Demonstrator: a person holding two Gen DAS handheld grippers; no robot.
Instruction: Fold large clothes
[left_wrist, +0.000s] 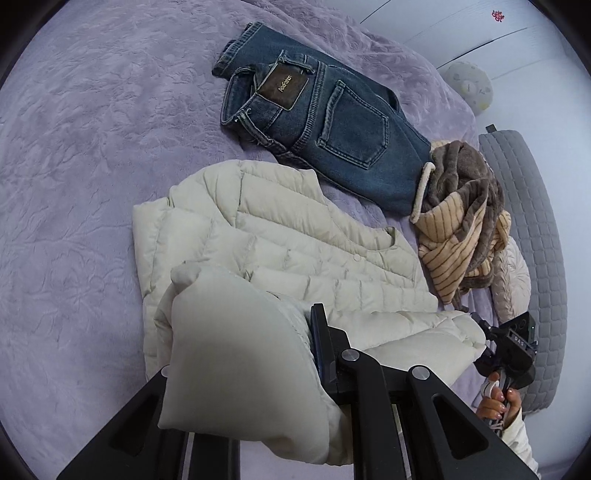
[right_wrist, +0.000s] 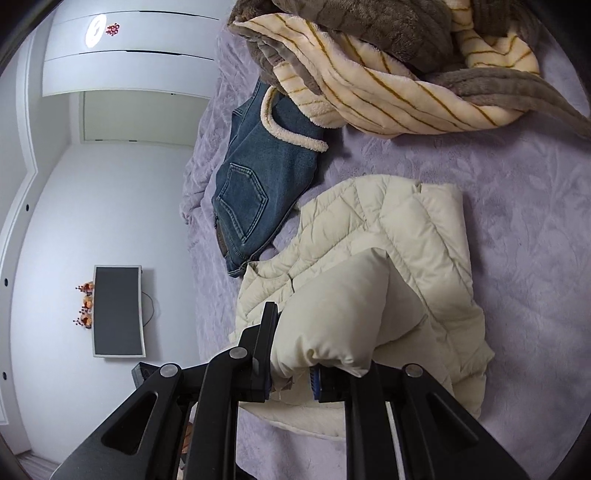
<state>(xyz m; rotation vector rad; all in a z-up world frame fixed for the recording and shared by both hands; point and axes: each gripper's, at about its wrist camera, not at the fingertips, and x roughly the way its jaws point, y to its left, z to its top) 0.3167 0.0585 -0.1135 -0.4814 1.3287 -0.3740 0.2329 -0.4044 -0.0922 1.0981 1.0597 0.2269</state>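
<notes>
A cream quilted puffer jacket (left_wrist: 295, 236) lies partly folded on the lilac bedspread (left_wrist: 81, 166). My left gripper (left_wrist: 291, 354) is shut on a puffy edge of the jacket, which bulges up over its left finger and hides it. In the right wrist view my right gripper (right_wrist: 291, 380) is shut on another bunched edge of the same jacket (right_wrist: 417, 236), lifted above the bed. The right gripper (left_wrist: 506, 347), held by a hand (left_wrist: 495, 402), also shows at the jacket's right end in the left wrist view.
Folded blue jeans (left_wrist: 332, 122) lie beyond the jacket. A brown and cream striped fleece garment (left_wrist: 461, 206) is heaped to their right. A grey quilted cushion (left_wrist: 524, 229) lines the bed's edge. A dark flat panel (right_wrist: 118, 310) and white cupboards (right_wrist: 129, 51) stand on the room side, past the bed's edge.
</notes>
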